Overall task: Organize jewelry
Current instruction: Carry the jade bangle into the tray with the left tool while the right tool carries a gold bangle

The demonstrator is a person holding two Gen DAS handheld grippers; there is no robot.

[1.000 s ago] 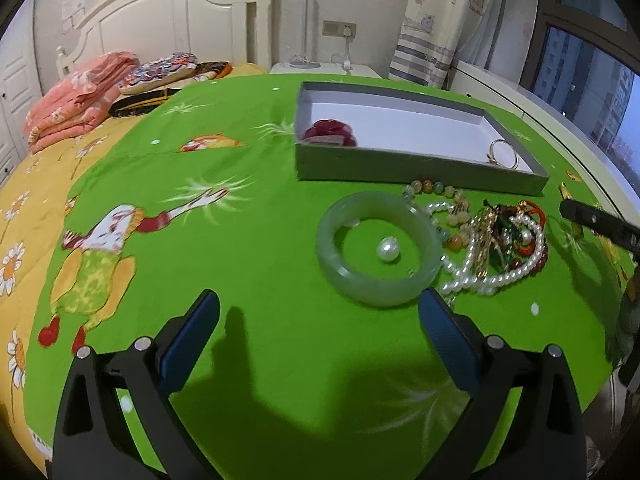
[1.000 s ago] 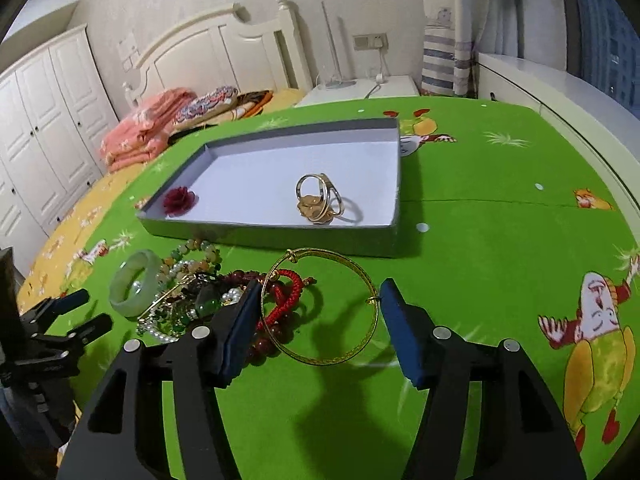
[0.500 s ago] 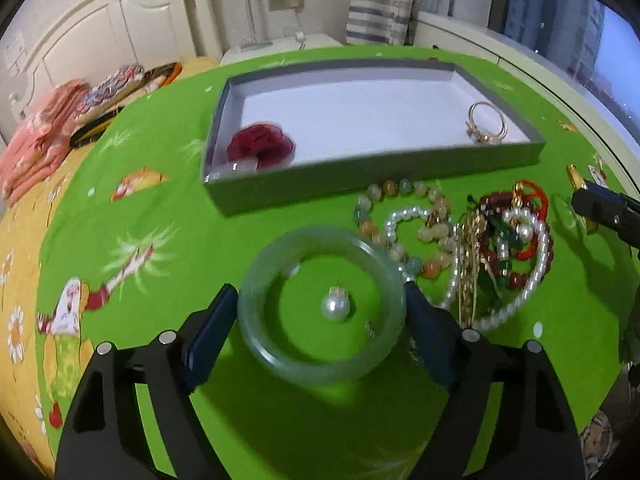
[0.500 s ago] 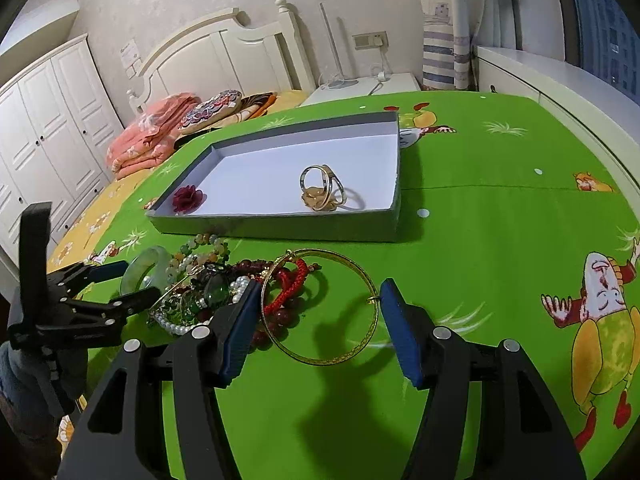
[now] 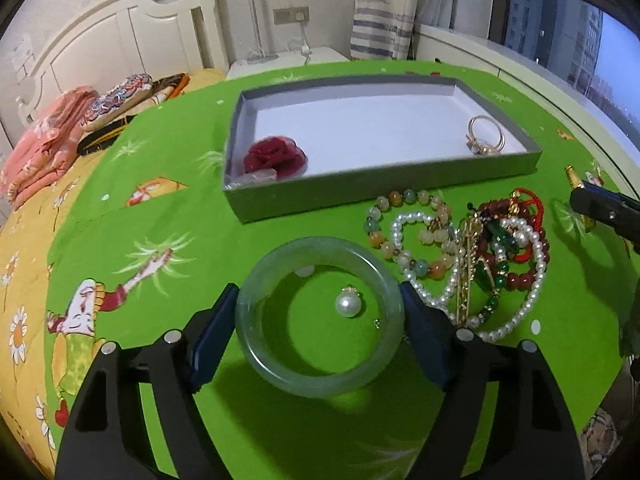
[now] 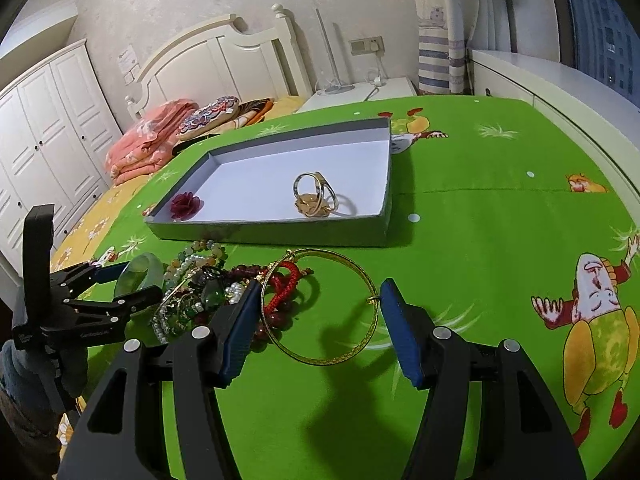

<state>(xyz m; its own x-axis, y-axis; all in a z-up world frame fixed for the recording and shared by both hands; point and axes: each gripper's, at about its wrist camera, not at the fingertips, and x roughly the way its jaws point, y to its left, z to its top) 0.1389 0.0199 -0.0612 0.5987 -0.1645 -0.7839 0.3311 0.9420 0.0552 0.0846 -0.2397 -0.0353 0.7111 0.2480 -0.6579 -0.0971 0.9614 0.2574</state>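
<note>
The left hand-held gripper (image 5: 320, 320) has its two blue pads set against opposite sides of the pale green jade bangle (image 5: 319, 322), one pad touching the left of the ring and the other the right, so it is clamped on the bangle. Inside the ring, on the green cartoon-print bedspread (image 5: 160, 216), lies a pearl pendant (image 5: 348, 305). Just to the right of this hand-held gripper sits a tangle of jewelry: a white pearl strand (image 5: 516, 312), a bracelet of mixed pastel stone beads (image 5: 404, 232) and dark red beads with a red cord (image 6: 286, 284). Straight ahead of it, beyond the bangle, stands a shallow grey box (image 5: 384, 194) with a white floor; a dark red fabric rose (image 5: 276, 157) lies in its near left corner and a gold ring (image 5: 485, 140) toward its right side.

The right hand-held gripper (image 6: 316, 328) has its jaws apart and hovers low over a thin gold bangle (image 6: 320, 306), which lies flat on the bedspread between the two pads; whether either pad touches the wire I cannot tell. The bead pile is just to its left, and the grey box lies ahead. Folded pink bedding (image 6: 148, 140) rests far ahead to the left, by the white headboard (image 6: 224, 60).
</note>
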